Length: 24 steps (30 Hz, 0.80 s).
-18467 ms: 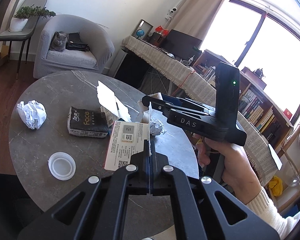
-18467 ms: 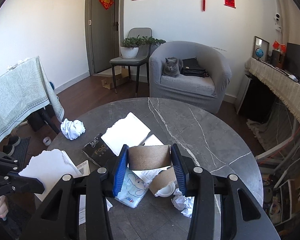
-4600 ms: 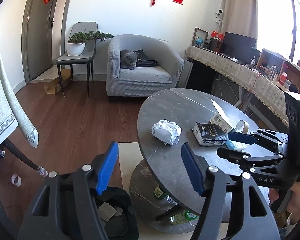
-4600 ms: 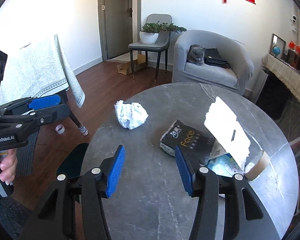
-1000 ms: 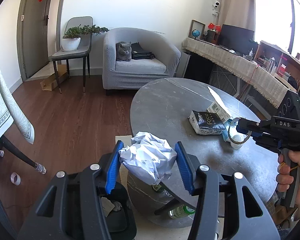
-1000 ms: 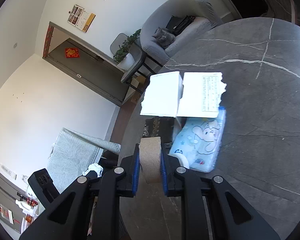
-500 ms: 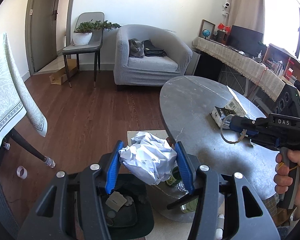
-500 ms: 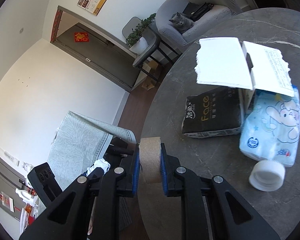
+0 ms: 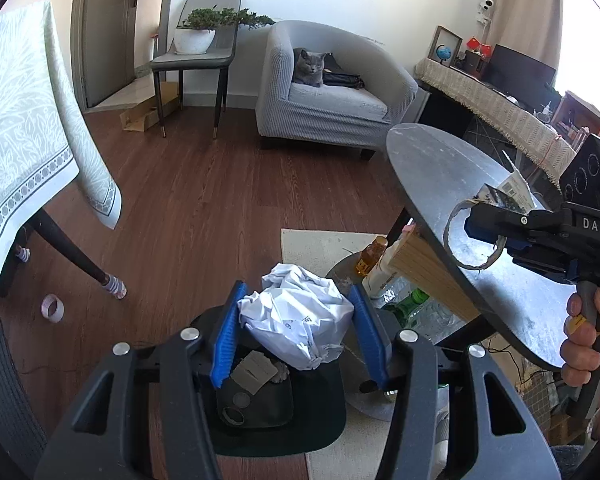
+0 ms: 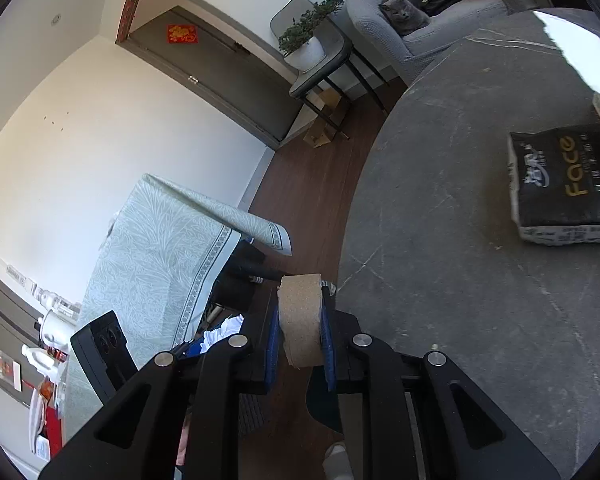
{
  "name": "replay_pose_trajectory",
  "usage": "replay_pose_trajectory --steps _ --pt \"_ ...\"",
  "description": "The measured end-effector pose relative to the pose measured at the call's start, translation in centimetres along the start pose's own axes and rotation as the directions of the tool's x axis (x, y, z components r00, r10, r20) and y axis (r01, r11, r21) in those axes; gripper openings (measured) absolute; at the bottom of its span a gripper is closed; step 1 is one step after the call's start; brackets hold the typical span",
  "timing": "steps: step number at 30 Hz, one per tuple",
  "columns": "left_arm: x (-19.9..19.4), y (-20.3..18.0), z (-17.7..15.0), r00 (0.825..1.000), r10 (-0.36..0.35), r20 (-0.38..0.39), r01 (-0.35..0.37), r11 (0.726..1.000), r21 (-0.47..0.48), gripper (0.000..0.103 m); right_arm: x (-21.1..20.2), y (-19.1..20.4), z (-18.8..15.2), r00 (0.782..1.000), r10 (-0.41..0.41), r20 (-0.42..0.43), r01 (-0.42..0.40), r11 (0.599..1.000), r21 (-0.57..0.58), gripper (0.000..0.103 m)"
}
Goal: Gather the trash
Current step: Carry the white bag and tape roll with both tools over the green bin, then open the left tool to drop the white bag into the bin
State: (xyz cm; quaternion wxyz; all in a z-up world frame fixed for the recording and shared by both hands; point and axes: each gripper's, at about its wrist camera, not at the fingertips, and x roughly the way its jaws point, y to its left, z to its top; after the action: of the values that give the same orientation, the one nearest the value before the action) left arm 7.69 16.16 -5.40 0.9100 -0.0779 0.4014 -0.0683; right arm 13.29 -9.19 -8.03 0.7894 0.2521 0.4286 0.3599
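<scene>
Round grey marbled counter [image 9: 452, 184], thin dark rim, overhanging open wood floor [image 9: 204, 208] and pale rug. Black trash bin [image 9: 276, 412] on floor beside counter edge, scraps inside. Left tongs [image 9: 296, 328] half spread, blue pads pinching crumpled white paper ball [image 9: 296, 320] above bin. Right tongs [image 10: 302, 326] nearly closed, gripping rough brown cardboard ring [image 10: 300, 316] past counter rim. Black tissue pack [image 10: 564, 184] lying flat on counter.
</scene>
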Motion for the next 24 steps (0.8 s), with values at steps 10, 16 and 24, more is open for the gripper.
replay_pose_trajectory --steps 10,16,24 --pt "2.0 4.3 -2.6 0.994 0.036 -0.107 -0.041 0.998 -0.038 0.055 5.0 4.3 -1.7 0.989 -0.118 -0.095 0.097 0.976 -0.195 0.018" --pt "3.4 6.0 -4.3 0.984 0.04 -0.175 -0.051 0.997 -0.055 0.055 8.3 6.1 -3.7 0.953 -0.265 -0.145 0.2 0.914 -0.353 0.018" --pt "5.1 6.9 -6.0 0.966 0.036 -0.257 -0.053 0.997 -0.058 0.055 11.9 8.2 -5.6 0.915 -0.362 -0.178 0.237 0.839 -0.49 0.018"
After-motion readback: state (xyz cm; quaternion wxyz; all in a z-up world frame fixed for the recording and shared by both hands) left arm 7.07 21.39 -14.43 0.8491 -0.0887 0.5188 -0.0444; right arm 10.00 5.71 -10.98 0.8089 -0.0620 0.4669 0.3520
